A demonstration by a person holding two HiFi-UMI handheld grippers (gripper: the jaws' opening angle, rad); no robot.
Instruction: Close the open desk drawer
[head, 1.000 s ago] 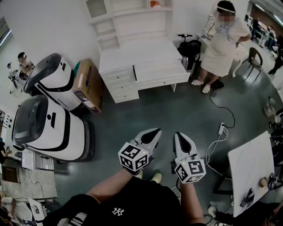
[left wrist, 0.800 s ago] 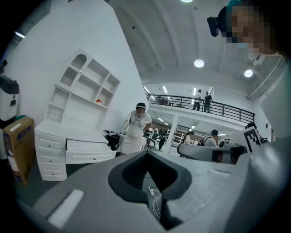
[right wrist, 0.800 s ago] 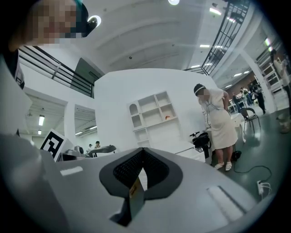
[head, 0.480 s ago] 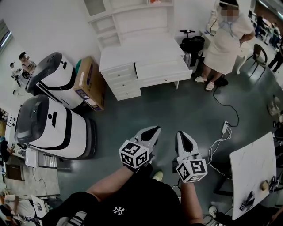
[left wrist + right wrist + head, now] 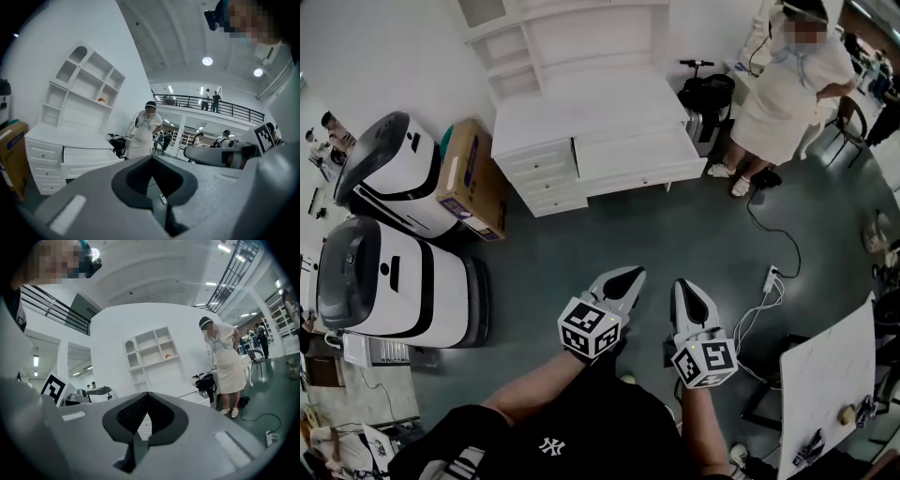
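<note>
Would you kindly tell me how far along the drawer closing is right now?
Nothing done yet: the wide drawer stands pulled out of the white desk. Both the left gripper and right gripper are shut, empty, and held well short of it. Left: approach and push the drawer in.

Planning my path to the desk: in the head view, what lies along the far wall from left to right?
White machine → cardboard box → desk's small drawers → open drawer → black scooter → person in white.

The shelf unit (image 5: 591, 42) (atop the desk (image 5: 581, 117)) is cropped at the top edge.
</note>
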